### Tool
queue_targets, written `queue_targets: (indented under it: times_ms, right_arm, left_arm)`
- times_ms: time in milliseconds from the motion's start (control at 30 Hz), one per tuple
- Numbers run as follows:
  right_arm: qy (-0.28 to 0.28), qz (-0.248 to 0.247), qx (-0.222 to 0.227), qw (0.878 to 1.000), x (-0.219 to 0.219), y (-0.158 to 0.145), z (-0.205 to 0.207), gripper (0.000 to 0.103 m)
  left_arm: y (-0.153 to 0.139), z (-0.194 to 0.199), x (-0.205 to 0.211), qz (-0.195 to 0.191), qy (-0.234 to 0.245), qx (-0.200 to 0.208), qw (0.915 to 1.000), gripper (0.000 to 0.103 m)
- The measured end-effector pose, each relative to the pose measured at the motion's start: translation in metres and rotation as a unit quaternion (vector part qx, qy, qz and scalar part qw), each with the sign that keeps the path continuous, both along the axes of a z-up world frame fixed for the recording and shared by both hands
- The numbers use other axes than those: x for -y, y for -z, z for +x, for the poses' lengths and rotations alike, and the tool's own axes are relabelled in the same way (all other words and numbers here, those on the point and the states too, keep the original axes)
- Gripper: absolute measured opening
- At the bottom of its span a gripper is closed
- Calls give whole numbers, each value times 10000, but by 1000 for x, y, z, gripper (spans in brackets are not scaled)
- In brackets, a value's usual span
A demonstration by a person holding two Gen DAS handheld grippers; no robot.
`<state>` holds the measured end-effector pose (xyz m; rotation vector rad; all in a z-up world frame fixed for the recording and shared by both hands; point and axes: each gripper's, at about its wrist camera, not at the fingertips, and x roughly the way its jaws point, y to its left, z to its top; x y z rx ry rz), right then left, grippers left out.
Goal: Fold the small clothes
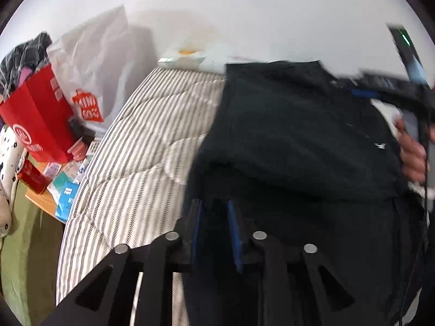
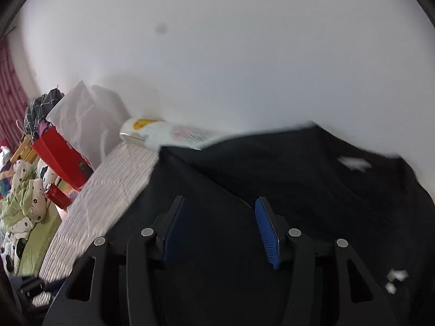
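Note:
A black garment (image 1: 299, 135) lies on a striped grey-and-white mattress (image 1: 141, 163), partly folded over itself. My left gripper (image 1: 214, 212) has blue pads and sits low over the garment's near edge with a narrow gap between the fingers; black cloth fills the gap, and I cannot tell if it is pinched. My right gripper (image 2: 220, 209) is open, its fingers wide apart over the black garment (image 2: 299, 184). In the left wrist view the right gripper's body (image 1: 394, 87) and the hand holding it show at the garment's right edge.
A red paper bag (image 1: 40, 114) and a white plastic bag (image 1: 92, 62) stand left of the mattress. A red can (image 1: 31, 176) and small boxes lie on a wooden side table (image 1: 46, 203). A pillow (image 2: 163, 133) lies at the mattress head against the white wall.

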<state>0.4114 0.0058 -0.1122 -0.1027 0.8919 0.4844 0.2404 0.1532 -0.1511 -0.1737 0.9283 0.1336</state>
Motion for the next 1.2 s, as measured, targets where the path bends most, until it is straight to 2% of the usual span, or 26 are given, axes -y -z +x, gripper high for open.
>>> queue_targets:
  times_ms: [67,100,133,200,300,433,500,567,733,867,933,1033,1067,1133,1167,1200]
  right_arm:
    - [314,-33,134,9994,48,-12,-26,52]
    - [534,-101,271,9982,71,-18,-42,55]
    - [805,-241,447,9955,101,-24,-62,59]
    - [1150,-470,706,9897,154,-31,-95,75]
    - [1696,-923,889,9772,229,-29,-143,80]
    - [2559,-1206,537,9577,338,-5,-199,80]
    - [3021,-1372,295,9429,390,14,-226,80]
    - [3294,-1367,-8,9343,428,34,-253,80]
    - [3619,-1120,-313,9249,478,66,-303,80]
    - [3644,-1057,-473,9240,488,88,-310,80]
    - [3659,-1061,-333,9240,485,88,-310,80]
    - [3771,-984,-362,9202,492,90,-313,79]
    - [3840,-935,-344,9180,494,89,-313,74]
    - [3911,-1024,-196,9144,494,85,-313,47]
    - [3867,-1046,-151,9161,495,82,-310,15]
    - [3828,-908,-164,9192,497,77,-305,11]
  left_arm:
    - [-12,-11,13,-15,126,167,9998,38]
    - [-16,-14,17,-22,160,218,9996,54]
    - [-22,-20,24,-54,256,341,9991,60]
    - [-30,-30,37,-53,393,494,9980,60]
    - [-37,-41,59,-37,578,549,9968,60]
    - [-36,-50,77,-151,748,551,9956,60]
    - [-35,-55,85,-161,761,534,9955,60]
    - [-32,-58,90,-156,763,475,9958,60]
    - [-25,-67,98,-143,678,348,9970,60]
    - [-20,-73,96,-128,577,261,9979,61]
    - [-18,-76,96,-86,545,211,9983,61]
    - [-17,-78,95,2,522,164,9985,61]
    - [-18,-78,93,21,497,153,9986,61]
    - [-20,-81,88,46,453,172,9988,61]
    - [-21,-82,86,77,417,184,9989,61]
    - [-21,-82,83,117,384,190,9990,61]
